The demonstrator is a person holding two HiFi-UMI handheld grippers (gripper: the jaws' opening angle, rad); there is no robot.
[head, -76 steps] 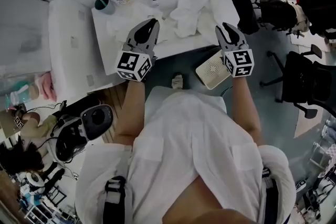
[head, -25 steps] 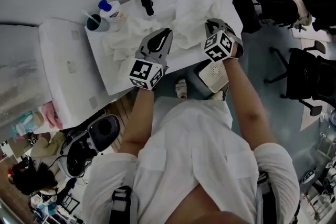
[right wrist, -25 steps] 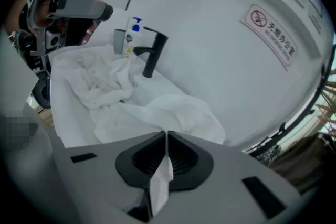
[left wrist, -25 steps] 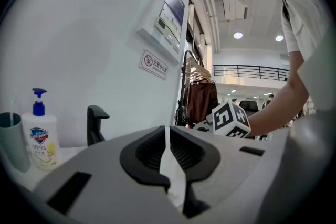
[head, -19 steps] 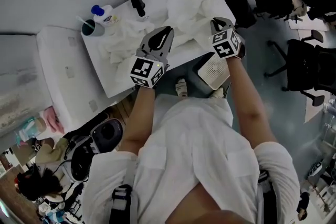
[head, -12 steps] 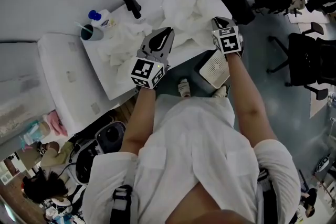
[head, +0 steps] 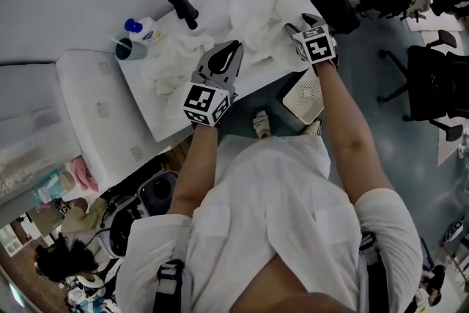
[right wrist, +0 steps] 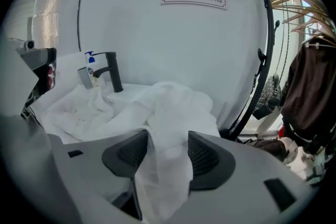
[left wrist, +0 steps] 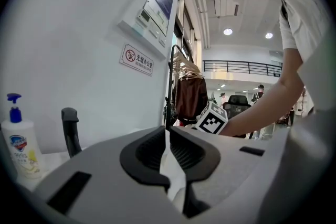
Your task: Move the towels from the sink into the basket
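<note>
A big crumpled white towel is heaped on the right end of the white sink counter. A second white towel lies in the basin by the black faucet. My right gripper is at the heap's near edge. Its jaws have just been opening and stand apart, with a fold of the towel lying loose between them at my right gripper. My left gripper hovers between the two towels. In the left gripper view my left gripper is shut, only a thin white slit showing.
The white perforated basket stands on the floor below the counter's right end, beside a person's foot. A soap bottle and a cup sit at the counter's far left. Office chairs and a coat rack stand to the right.
My right gripper has rolled its wrist and edged along the near side of the towel heap. My left gripper has crept a little forward over the counter.
</note>
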